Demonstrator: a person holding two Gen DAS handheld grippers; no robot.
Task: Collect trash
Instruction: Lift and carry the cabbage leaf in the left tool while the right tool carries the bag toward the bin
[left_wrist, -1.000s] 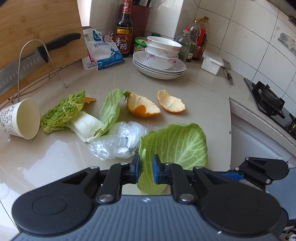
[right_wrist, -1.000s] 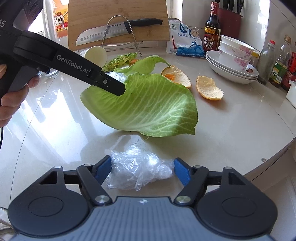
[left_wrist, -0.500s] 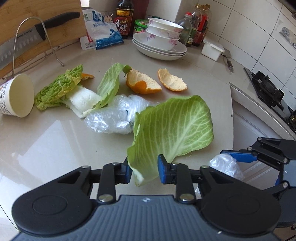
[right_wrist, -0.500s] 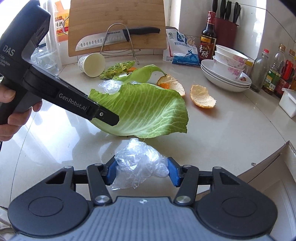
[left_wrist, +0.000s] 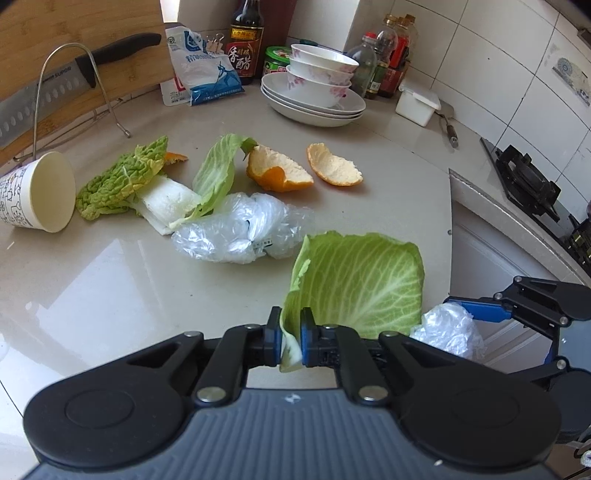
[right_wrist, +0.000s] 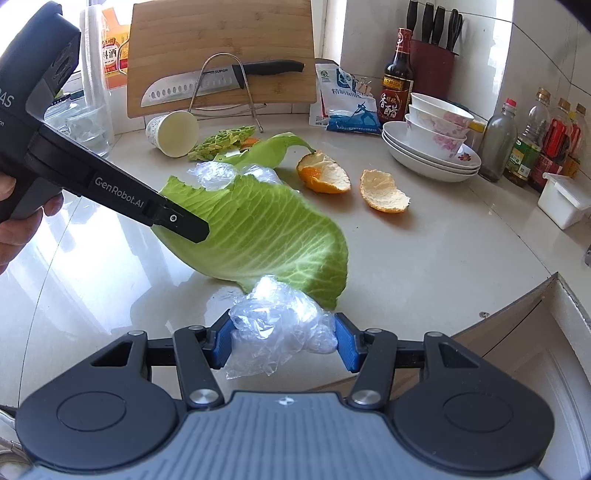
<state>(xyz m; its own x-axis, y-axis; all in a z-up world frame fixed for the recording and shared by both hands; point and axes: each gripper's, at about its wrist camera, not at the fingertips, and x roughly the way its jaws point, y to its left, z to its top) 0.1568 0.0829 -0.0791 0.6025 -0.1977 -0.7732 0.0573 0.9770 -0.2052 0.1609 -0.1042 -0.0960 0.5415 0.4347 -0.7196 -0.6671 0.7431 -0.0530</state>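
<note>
The large pale green cabbage leaf (left_wrist: 362, 280) is held by the left tongs (left_wrist: 290, 341), which are closed to a narrow gap on its thick white stem end. The leaf is carried above the beige stone bench (left_wrist: 110, 295), near its front right edge. Its long axis runs away from the tongs, and the veined blade is spread wide and slightly curled.

The crumpled ball of clear plastic film (right_wrist: 280, 328) is gripped between the blue pads of the right tongs (right_wrist: 282, 341), which are half closed around it. This ball is just beside the free tip of the leaf, at the bench edge. No bin is seen in either view, so it cannot be told which way both loads must be carried.

Farther on the bench, a second wad of clear plastic (left_wrist: 240, 236) lies nearest to the left tongs. Behind it a wrinkled dark green leaf with a white stalk (left_wrist: 125, 184) and a narrow light green leaf (left_wrist: 218, 170) are found, then two orange peel pieces (left_wrist: 277, 171) toward the right, and a tipped white paper cup (left_wrist: 37, 195) at the left edge.
</note>
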